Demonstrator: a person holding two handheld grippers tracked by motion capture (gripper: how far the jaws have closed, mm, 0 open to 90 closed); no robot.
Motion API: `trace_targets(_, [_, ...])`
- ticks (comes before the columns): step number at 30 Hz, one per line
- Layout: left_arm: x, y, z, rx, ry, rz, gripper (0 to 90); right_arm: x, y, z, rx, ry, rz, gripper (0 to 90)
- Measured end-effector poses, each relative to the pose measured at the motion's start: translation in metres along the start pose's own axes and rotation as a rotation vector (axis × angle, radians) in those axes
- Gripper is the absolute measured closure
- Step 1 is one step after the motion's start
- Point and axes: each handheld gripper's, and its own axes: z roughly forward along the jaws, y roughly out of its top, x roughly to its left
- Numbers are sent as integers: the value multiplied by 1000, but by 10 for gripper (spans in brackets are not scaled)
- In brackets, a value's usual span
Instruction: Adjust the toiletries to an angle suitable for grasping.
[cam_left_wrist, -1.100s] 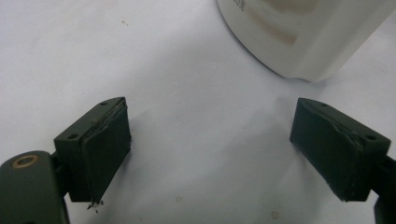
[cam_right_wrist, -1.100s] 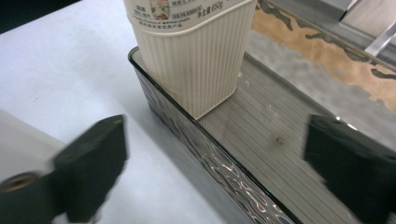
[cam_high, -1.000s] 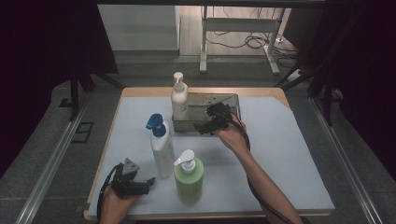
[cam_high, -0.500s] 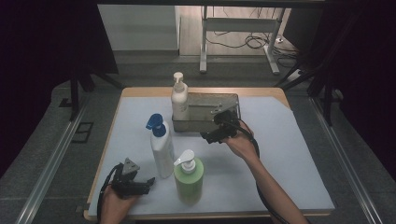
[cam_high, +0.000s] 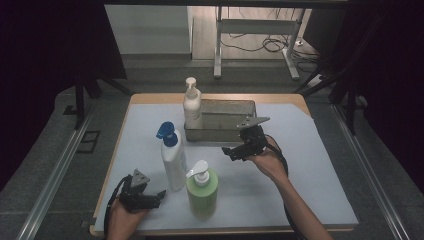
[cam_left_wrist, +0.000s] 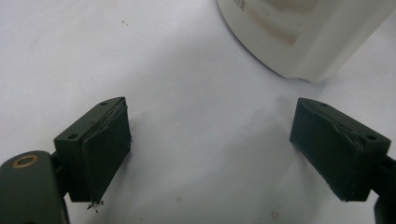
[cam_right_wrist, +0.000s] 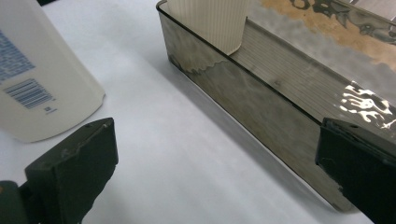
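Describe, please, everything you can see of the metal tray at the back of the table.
The tray is a shallow, rectangular bin of dull grey metal with a thin dark rim and a worn, mottled sheen; brownish reflections show on its inside. It sits flat on the white table cover, long side toward the person. A cream pump bottle stands upright inside at its left end. The open right gripper hovers just in front of its near wall, not touching it.

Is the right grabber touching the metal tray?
Apart. The right gripper view shows the right gripper open, with white table between it and the metal tray.
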Motion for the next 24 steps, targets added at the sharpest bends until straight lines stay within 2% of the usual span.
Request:
trace_targets(4, [0, 0, 0, 0, 0, 0, 122, -3, -6, -9, -13, 7, 6, 0])
trace_targets(7, [0, 0, 0, 0, 0, 0, 122, -5, -12, -15, 4, -5, -25, 0])
trace_targets(17, [0, 0, 0, 0, 0, 0, 122, -12, -33, -34, -4, -7, 7, 0])
trace_targets(20, [0, 0, 0, 0, 0, 0, 122, -12, -38, -39, 5, 5, 17, 0])
trace_targets(24, [0, 0, 0, 0, 0, 0, 122, -12, -47, -47, 16, -4, 17, 0])
